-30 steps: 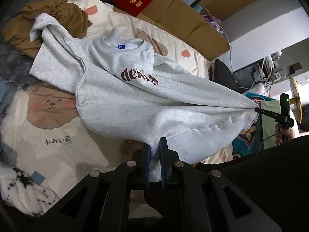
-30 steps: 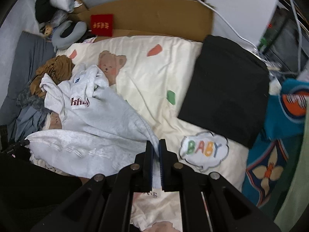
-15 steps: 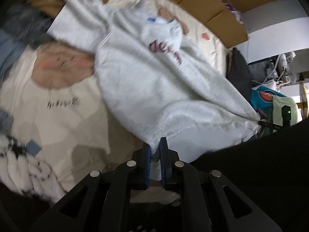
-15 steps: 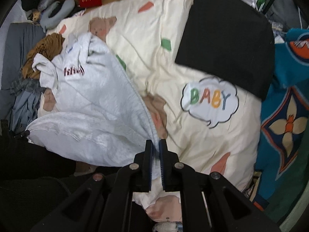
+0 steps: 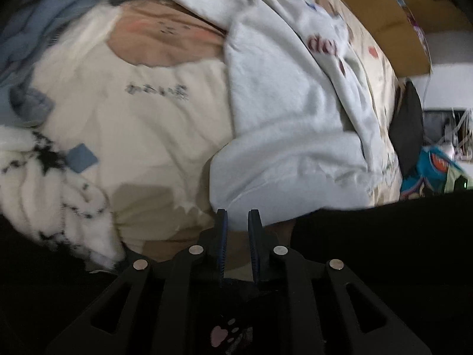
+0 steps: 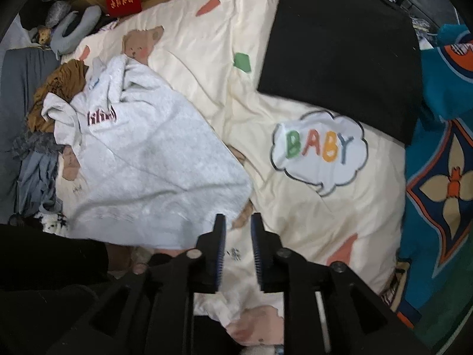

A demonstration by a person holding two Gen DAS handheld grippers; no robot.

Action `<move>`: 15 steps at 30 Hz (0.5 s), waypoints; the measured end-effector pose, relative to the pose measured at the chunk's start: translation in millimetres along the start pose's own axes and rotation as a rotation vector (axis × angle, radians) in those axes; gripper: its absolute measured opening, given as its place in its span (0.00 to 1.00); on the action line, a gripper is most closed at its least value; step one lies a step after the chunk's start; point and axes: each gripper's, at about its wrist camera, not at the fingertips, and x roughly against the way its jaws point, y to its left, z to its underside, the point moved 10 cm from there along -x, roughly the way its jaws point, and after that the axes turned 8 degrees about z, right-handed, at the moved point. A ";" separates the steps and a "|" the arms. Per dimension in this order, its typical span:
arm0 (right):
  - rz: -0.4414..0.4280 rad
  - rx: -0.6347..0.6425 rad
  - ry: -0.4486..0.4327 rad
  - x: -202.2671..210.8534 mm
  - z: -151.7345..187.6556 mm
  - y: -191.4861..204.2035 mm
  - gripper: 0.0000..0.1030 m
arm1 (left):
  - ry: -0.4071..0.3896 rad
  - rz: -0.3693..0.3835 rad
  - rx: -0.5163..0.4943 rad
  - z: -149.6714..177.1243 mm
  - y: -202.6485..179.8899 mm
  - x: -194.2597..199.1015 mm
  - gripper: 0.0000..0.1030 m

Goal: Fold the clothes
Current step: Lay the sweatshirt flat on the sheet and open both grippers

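— Where is the light grey fleece sweatshirt with dark red lettering (image 6: 142, 162) lying?

— It is lying spread on the cream quilt printed with bears and a "BABY" cloud (image 6: 295, 94), towards its left side, hem nearest the grippers.

— Is the left gripper (image 5: 238, 216) clamping it?

— No; its jaws are standing slightly apart, empty, just near the hem.

— And the right gripper (image 6: 238, 222)?

— Also parted, holding nothing, beside the hem's right corner. A folded black cloth (image 6: 340, 47) is sitting far right.

Right tool (image 6: 238, 222) apparently open, empty, beside grey sweatshirt (image 6: 153, 174) on quilt (image 6: 207, 68)
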 end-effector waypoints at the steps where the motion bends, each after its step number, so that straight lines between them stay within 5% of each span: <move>1: -0.006 0.001 -0.006 -0.7 -4.2 2.7 0.21 | -0.011 -0.008 0.003 -5.2 2.8 5.5 0.13; 7: -0.043 0.028 -0.044 -5.5 -36.3 24.5 0.21 | -0.070 -0.051 -0.020 -53.7 11.0 35.0 0.13; 13: -0.070 0.059 -0.087 -7.0 -75.3 46.9 0.25 | -0.115 -0.053 -0.100 -109.6 -19.2 48.8 0.14; 14: -0.075 0.066 -0.102 -5.5 -81.5 50.2 0.26 | -0.126 -0.048 -0.112 -120.1 -26.5 50.6 0.26; 15: -0.078 0.072 -0.116 -4.0 -88.1 53.3 0.27 | -0.139 -0.047 -0.125 -131.7 -34.2 52.4 0.49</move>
